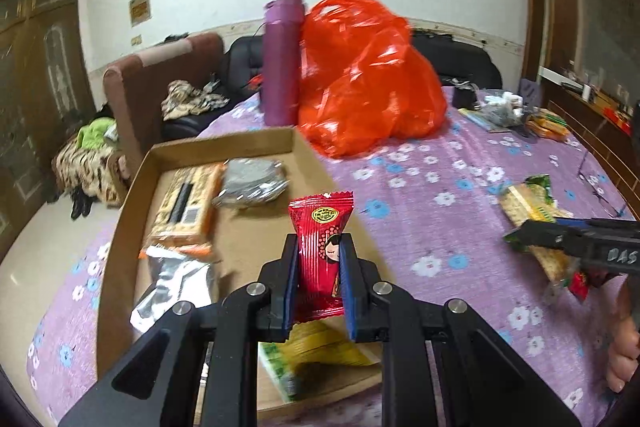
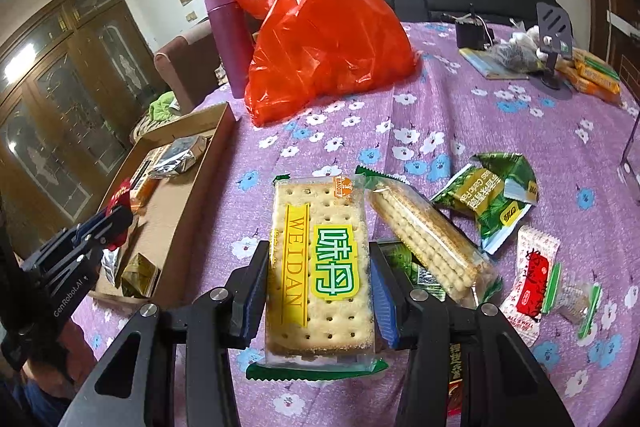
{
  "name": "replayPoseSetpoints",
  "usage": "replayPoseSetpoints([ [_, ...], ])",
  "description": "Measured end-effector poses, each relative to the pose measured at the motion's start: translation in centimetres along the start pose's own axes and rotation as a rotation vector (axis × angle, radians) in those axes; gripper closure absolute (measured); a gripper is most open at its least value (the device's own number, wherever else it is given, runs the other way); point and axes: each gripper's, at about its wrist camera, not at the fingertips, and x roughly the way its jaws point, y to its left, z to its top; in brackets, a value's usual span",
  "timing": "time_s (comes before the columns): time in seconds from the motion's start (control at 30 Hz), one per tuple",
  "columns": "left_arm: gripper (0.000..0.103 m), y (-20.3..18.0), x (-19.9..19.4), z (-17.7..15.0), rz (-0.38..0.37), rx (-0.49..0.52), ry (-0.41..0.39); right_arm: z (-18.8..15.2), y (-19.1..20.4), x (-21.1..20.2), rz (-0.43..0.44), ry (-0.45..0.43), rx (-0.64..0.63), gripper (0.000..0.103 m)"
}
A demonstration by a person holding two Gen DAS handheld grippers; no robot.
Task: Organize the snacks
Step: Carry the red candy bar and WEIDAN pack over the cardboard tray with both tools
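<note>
Your table under the purple flowered cloth [image 2: 460, 131] carries an orange plastic bag [image 2: 320, 43] at the far side and a shallow cardboard tray [image 1: 280, 143] to its left, already holding several packets. Your right gripper [image 2: 320, 291] clamps its jaws on the sides of a cracker pack [image 2: 320, 267] above the cloth, just beside another cracker sleeve [image 2: 432, 247] and green wrappers [image 2: 492, 195]. Your left gripper [image 1: 319, 279] has its jaws squeezed nearly together on a small red snack packet [image 1: 320, 243], held upright over the tray.
</note>
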Motion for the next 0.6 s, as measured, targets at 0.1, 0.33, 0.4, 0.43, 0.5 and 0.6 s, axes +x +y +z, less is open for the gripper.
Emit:
replayPoseSetpoints([
  [0.1,0.085,1.7,0.6,-0.4,0.0,-0.04,0.03,0.5,1.2,0.0,0.048,0.008,0.024,0.053],
  [0.33,0.085,4.9,1.8,-1.1,-0.037,-0.151,0.094,2.4,7.7,1.8,0.181,0.042,0.029,0.052],
  [0.4,0.085,5.3,2.0,-1.2,-0.056,-0.171,0.107,3.2,9.7,3.2,0.198,0.054,0.025,0.052],
  [0.43,0.085,5.5,2.2,-1.3,-0.063,-0.181,0.116,3.5,10.6,4.0,0.2,0.059,0.024,0.052],
  [0.5,0.085,5.8,2.6,-1.4,-0.08,-0.199,0.137,4.0,11.9,5.4,0.218,0.074,0.03,0.052],
  [0.6,0.085,6.3,3.2,-1.6,-0.087,-0.229,0.167,4.5,13.5,7.9,0.21,0.097,0.025,0.052],
])
